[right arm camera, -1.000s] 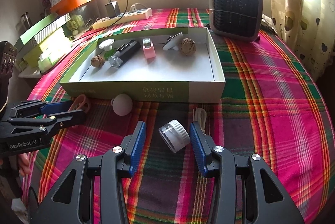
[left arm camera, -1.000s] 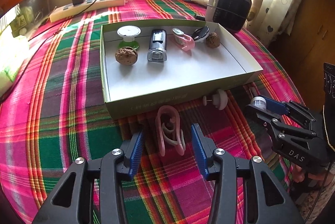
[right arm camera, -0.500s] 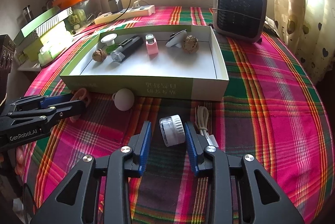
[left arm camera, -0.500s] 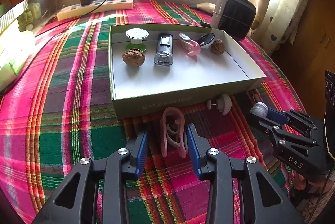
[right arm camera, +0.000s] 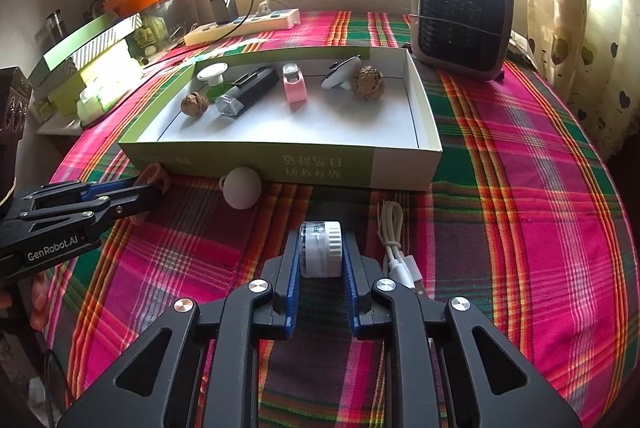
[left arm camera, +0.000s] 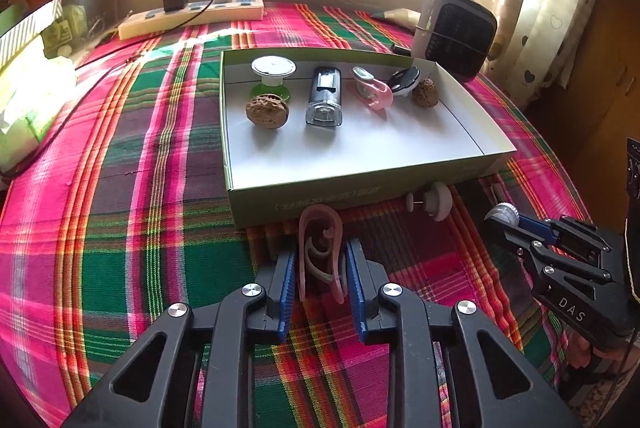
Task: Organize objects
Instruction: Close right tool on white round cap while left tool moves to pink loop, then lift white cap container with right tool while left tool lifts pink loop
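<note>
Pink clip [left arm camera: 320,252] and the little white-capped jar [right arm camera: 321,248] both just got pinched: left claw [left arm camera: 320,268] and right claw [right arm camera: 320,260] closed on them, so they're ready to lift into the green box [right arm camera: 280,164]. Plaid-covered counter [right arm camera: 520,208], sunny window behind.
</note>
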The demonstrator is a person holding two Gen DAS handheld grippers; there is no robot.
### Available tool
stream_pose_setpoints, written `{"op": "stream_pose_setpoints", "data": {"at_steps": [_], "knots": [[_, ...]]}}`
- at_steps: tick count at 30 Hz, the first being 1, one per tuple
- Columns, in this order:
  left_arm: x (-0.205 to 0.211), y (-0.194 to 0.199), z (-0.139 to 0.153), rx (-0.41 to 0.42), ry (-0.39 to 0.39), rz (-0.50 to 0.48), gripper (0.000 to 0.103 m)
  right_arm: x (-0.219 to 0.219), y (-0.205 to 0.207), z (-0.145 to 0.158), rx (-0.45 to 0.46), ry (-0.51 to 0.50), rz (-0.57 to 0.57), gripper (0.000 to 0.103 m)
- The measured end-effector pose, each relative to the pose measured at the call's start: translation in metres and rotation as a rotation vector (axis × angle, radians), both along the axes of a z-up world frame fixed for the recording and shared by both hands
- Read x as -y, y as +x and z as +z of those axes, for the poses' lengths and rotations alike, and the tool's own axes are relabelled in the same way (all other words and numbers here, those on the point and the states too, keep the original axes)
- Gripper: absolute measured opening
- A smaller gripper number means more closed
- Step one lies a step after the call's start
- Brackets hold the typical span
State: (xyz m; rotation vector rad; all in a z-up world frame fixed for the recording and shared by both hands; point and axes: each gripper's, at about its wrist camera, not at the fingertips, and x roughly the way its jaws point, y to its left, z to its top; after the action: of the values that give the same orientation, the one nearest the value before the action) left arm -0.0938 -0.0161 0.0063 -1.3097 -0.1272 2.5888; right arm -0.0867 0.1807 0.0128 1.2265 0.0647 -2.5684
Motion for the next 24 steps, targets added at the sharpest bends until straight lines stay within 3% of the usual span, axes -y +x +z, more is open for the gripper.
{"op": "stream_pose_setpoints", "data": {"at_steps": [24], "knots": [[0.0064,0.0055,0.0077,-0.027,0.014,0.023,0.022,0.0011,0.0028,0.0034,-0.019,-0.017,0.01,0.02]]}}
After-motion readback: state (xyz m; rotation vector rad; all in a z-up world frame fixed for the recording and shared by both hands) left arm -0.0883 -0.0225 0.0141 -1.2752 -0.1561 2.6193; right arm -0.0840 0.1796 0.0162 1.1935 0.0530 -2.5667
